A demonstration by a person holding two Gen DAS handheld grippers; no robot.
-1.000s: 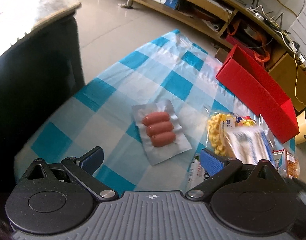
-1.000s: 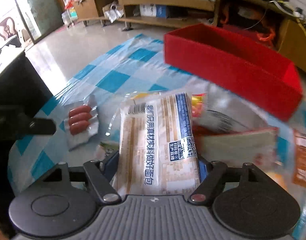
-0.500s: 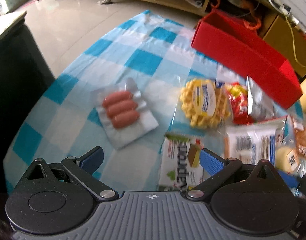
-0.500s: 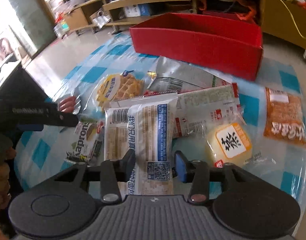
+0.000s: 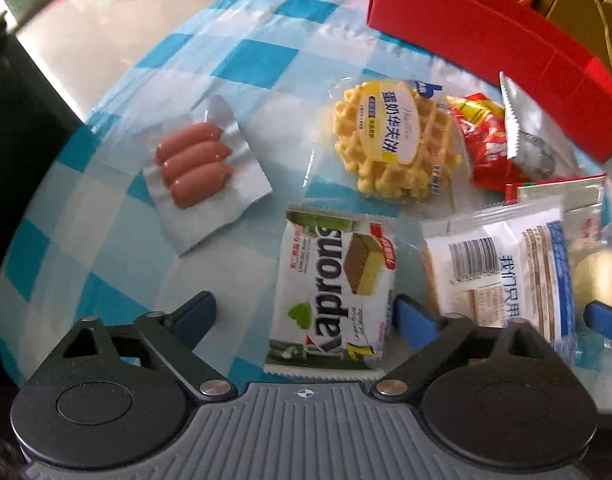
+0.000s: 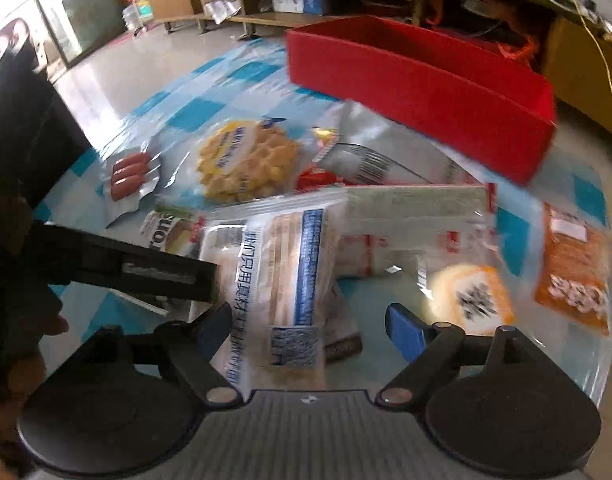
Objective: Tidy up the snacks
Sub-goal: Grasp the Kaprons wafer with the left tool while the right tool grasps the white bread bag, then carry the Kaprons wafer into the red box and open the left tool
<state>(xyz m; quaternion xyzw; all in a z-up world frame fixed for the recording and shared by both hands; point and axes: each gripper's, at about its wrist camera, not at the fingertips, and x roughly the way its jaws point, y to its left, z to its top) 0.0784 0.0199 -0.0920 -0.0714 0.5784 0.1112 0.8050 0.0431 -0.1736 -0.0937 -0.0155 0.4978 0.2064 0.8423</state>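
Observation:
My left gripper (image 5: 304, 318) points down over a green-and-white Kaprons wafer pack (image 5: 334, 292). Its jaws are closing, the pack lies between them, and the left pad still stands apart from it. My right gripper (image 6: 310, 332) is opening over a white-and-blue bread pack (image 6: 282, 280), which lies flat on the table between its fingers, let go. The bread pack (image 5: 506, 276) lies just right of the wafer pack. The red box (image 5: 486, 40) stands at the back right, also in the right wrist view (image 6: 418, 80).
On the blue checked cloth (image 5: 242, 60) lie a sausage pack (image 5: 202, 172), a waffle (image 5: 394, 140), a red snack bag (image 5: 482, 140) and a silver pouch (image 5: 526, 128). A yellow cake (image 6: 470, 292) and an orange pack (image 6: 574, 276) lie right. A dark chair stands left.
My left gripper has swung right and down, from the sausages to above the wafer pack, and its jaws have narrowed. My right gripper has set the bread pack down and opened.

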